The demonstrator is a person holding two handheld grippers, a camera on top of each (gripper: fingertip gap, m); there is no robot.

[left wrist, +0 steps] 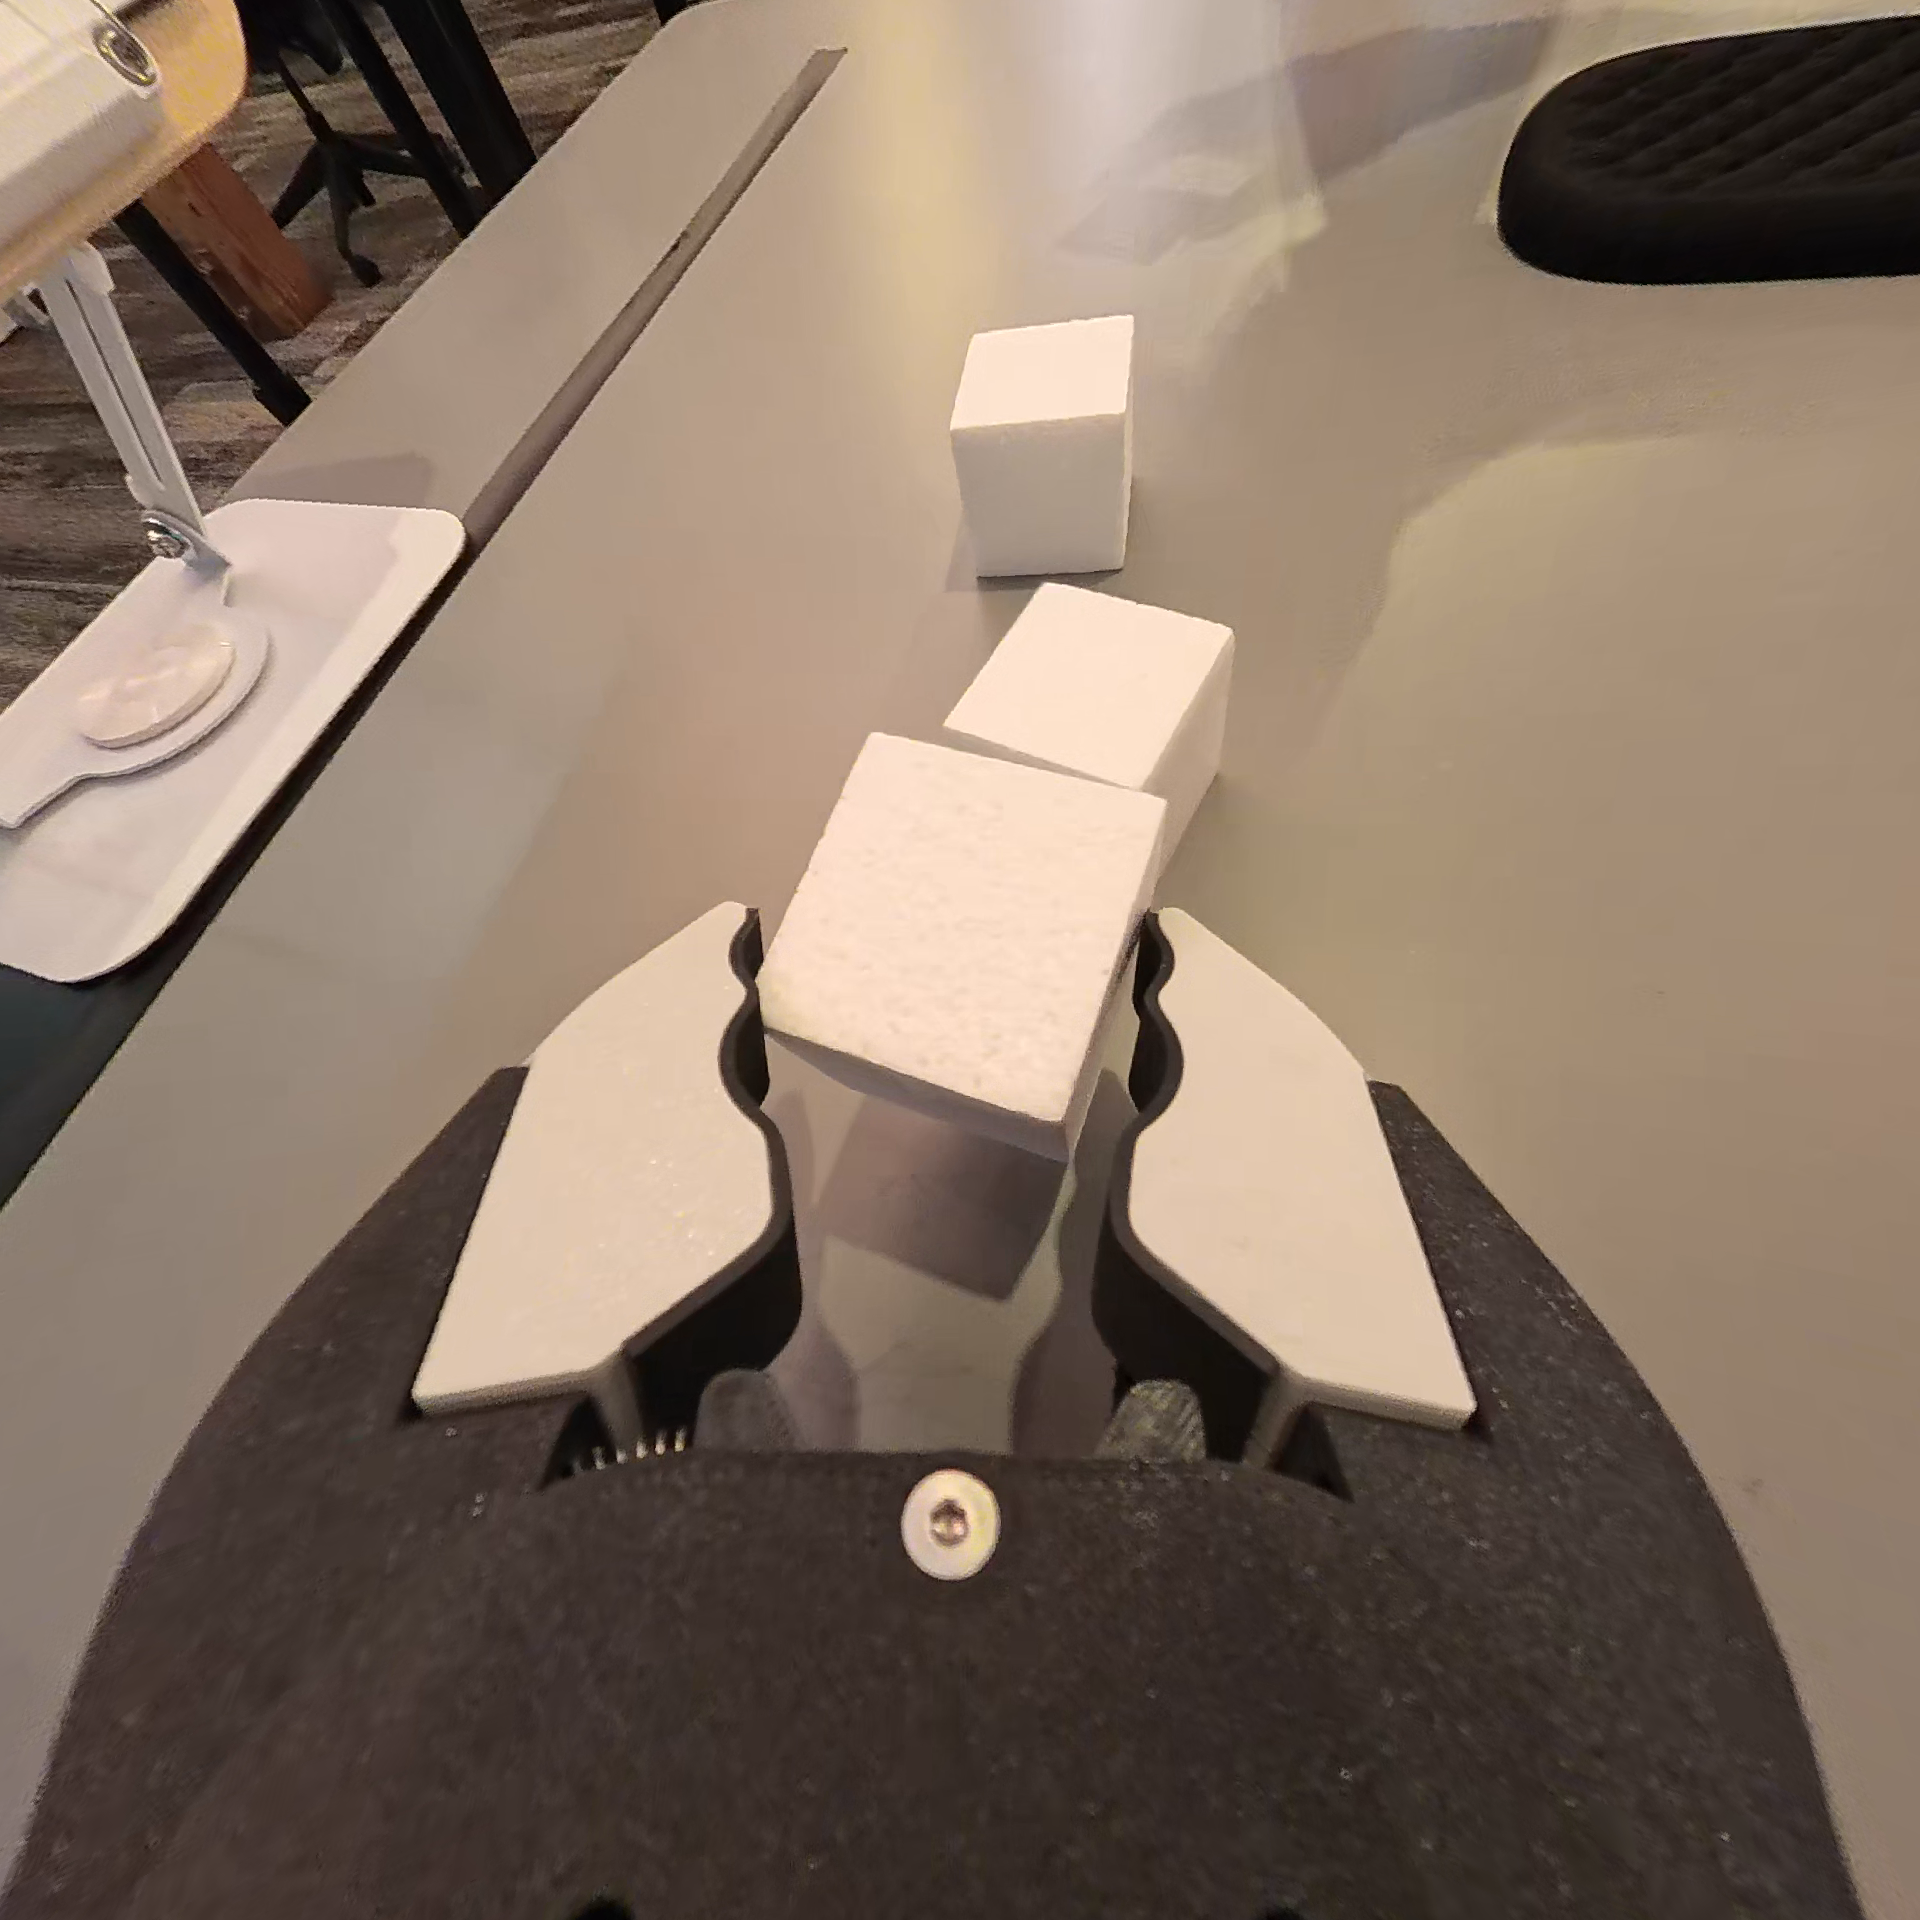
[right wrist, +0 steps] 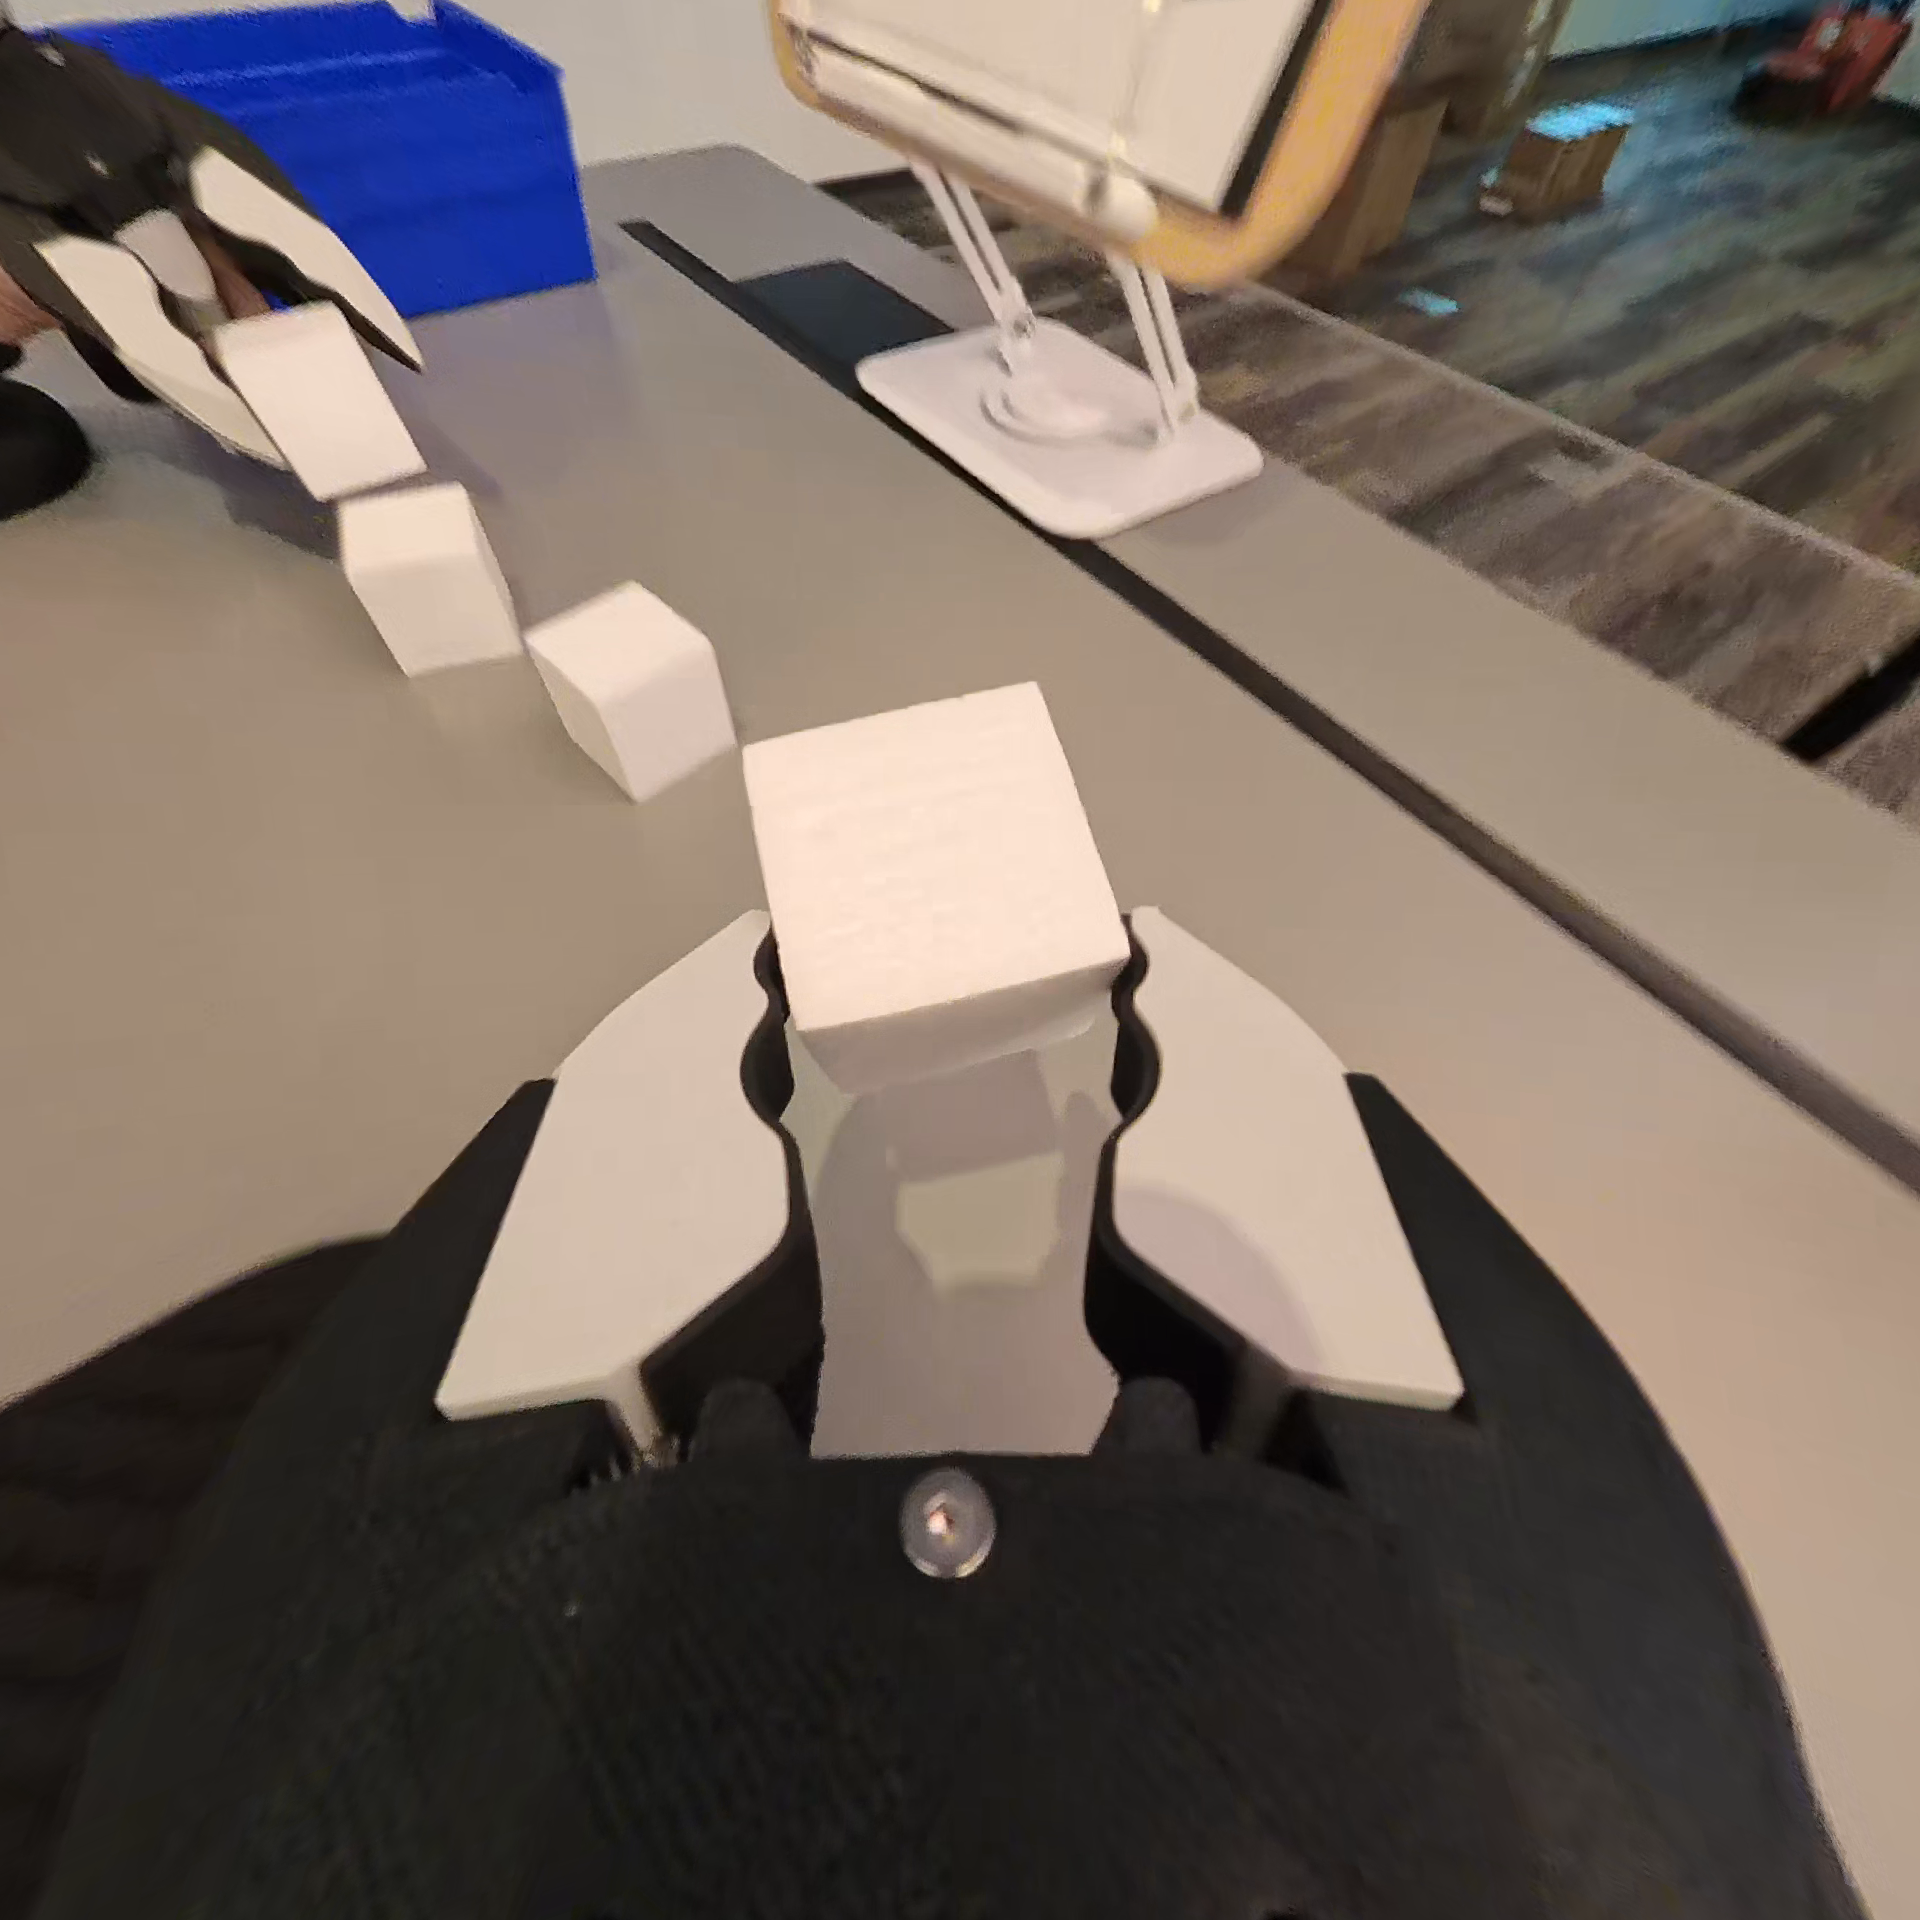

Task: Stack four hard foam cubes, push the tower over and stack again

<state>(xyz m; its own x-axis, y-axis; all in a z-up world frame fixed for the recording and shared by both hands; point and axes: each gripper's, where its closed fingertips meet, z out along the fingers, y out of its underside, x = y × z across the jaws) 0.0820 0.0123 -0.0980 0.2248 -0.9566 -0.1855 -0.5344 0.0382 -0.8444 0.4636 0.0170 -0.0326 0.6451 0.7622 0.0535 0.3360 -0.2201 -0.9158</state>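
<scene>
Four white foam cubes show. In the left wrist view my left gripper (left wrist: 948, 935) is shut on one cube (left wrist: 956, 925), tilted and held a little above the grey table (left wrist: 1507, 831). Just ahead a second cube (left wrist: 1101, 691) lies on the table, and a third cube (left wrist: 1044, 447) stands beyond it. In the right wrist view my right gripper (right wrist: 948, 935) is shut on the fourth cube (right wrist: 925, 862), held above the table. Farther off on the left, the left gripper (right wrist: 301, 400) holds its cube (right wrist: 332, 426) above the two loose cubes (right wrist: 426, 577) (right wrist: 629, 691).
A device on a white stand (right wrist: 1070, 436) sits past a dark seam (right wrist: 1299, 727) in the table; its base shows in the left wrist view (left wrist: 208, 727). A blue bin (right wrist: 395, 156) stands at the far end. A black cushioned pad (left wrist: 1714, 156) lies at the far right. The tips of one gripper are about 40 cm away from the tips of the other.
</scene>
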